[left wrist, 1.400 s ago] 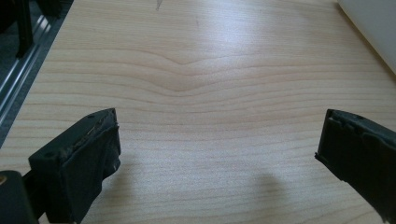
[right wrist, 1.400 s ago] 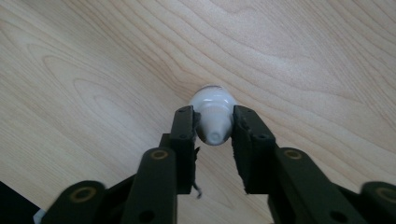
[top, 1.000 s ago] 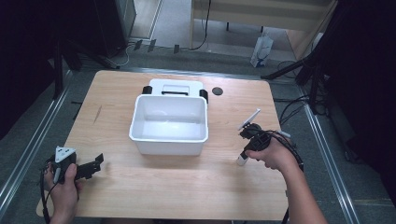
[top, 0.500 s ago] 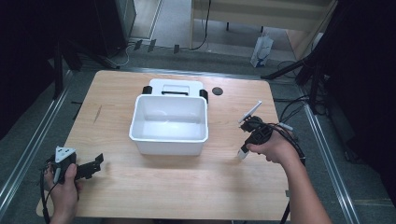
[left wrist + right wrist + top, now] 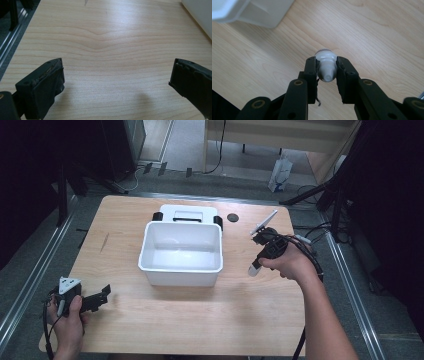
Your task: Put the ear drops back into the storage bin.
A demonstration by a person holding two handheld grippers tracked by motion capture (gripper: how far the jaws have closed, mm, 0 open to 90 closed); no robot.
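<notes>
One small white bottle, clamped in the right-hand jaws beside the tub.

Gripped across its body, the white bottle [image 5: 326, 67] sits between the right gripper's [image 5: 263, 251] jaws, its long axis running along them and slanting down toward the worktop [image 5: 250, 315], apparently held clear of the wood. Just to its left stands the white tub [image 5: 181, 252], open and seemingly empty, so any drop-in looks like a short sideways carry for this nearer hand. Behind the tub lies a white lid [image 5: 187, 213] and a dark disc [image 5: 232, 217]. Well apart at the near-left corner, the left gripper [image 5: 116, 75] hangs with jaws spread wide over bare wood.
</notes>
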